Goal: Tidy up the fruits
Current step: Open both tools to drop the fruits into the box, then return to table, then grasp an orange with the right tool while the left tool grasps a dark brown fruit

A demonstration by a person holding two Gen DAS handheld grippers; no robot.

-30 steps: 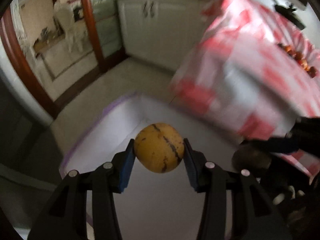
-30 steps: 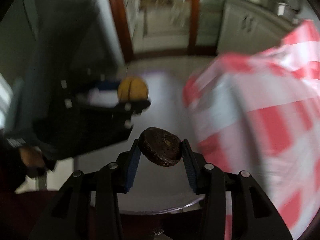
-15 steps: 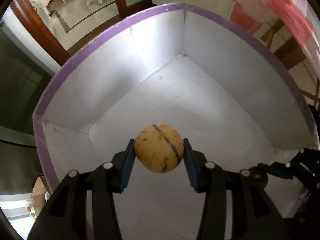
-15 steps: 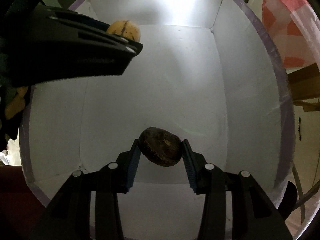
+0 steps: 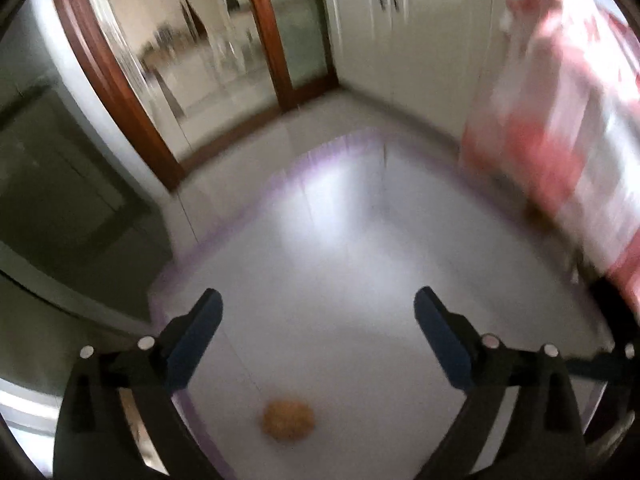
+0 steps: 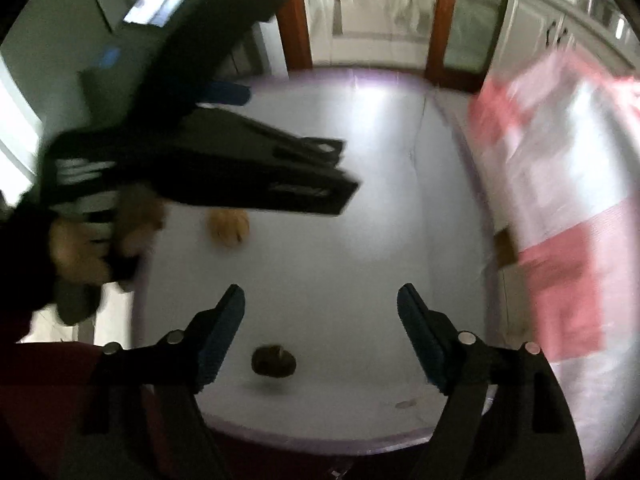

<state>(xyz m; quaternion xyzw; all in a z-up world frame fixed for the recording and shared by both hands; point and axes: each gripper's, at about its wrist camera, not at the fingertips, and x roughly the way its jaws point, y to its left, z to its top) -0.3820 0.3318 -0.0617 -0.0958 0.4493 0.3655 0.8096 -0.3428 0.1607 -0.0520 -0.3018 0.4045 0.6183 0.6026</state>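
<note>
White box (image 5: pixel 360 240) with purple rim lies open below both grippers, red-checked cloth (image 5: pixel 560 120) at right edge. Left gripper (image 5: pixel 318 320) spread wide, empty; yellow fruit (image 5: pixel 288 420) on box floor beneath. Right gripper (image 6: pixel 320 312) spread wide, empty; dark fruit (image 6: pixel 274 361) on floor between fingers.

A white, purple-rimmed box (image 6: pixel 400 208) holds a yellow fruit (image 6: pixel 229 227) and, apart, a dark fruit (image 6: pixel 273 361).

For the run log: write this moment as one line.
left tool: open | right tool: open | yellow fruit: in white box | dark fruit: in box
</note>
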